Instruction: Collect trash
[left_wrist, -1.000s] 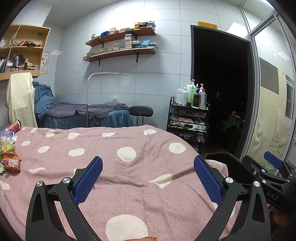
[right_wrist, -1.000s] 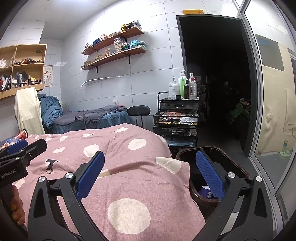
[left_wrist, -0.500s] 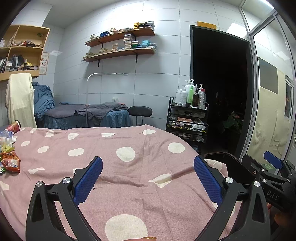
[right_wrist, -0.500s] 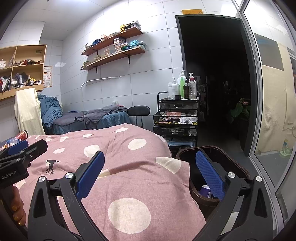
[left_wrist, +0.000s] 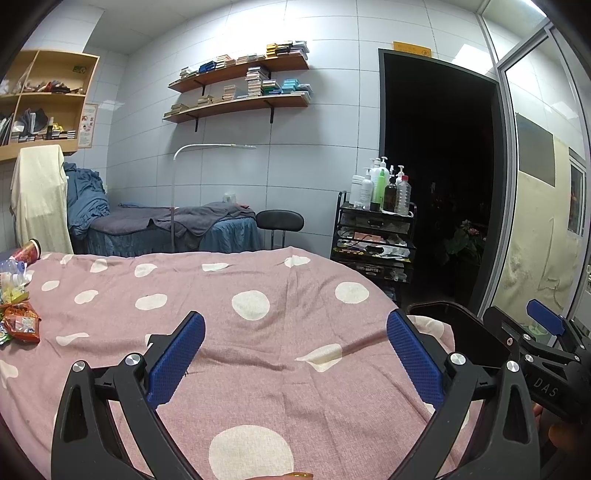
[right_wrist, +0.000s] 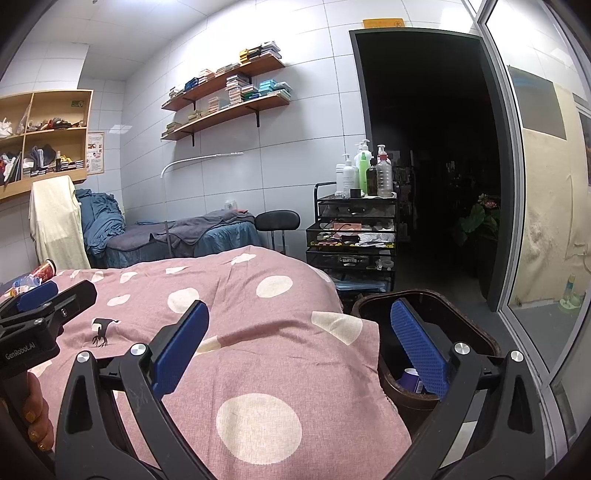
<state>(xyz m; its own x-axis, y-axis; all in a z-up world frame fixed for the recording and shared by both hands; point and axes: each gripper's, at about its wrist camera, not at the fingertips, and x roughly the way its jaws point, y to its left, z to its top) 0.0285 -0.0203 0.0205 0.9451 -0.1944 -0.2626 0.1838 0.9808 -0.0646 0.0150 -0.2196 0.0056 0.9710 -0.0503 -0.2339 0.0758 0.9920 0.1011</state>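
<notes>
- a pink cotton cover with white polka dots lies over the bed and fills the lower half of both wrist views; in the right wrist view it carries a small dark deer print.
- a dark brown plastic trash bin stands just beside the right edge of the bed, its rim about level with the cover; a purple-and-white item lies inside it, partly hidden by a blue pad.
- a black wire trolley stands beyond the bin, with pump bottles on its top tier.
- the left tongs hang over the middle of the cover, blue pads spread wide with nothing between them.
- the right tongs are likewise spread and empty, one pad over the cover, the other over the open bin.
- a cluster of trash sits at the far left edge of the bed, well apart from both tongs: a red-orange snack wrapper, crumpled yellow-and-clear packets and a red paper cup on its side.
- a hand with yellow-painted nails grips the handle of the left tongs.
</notes>
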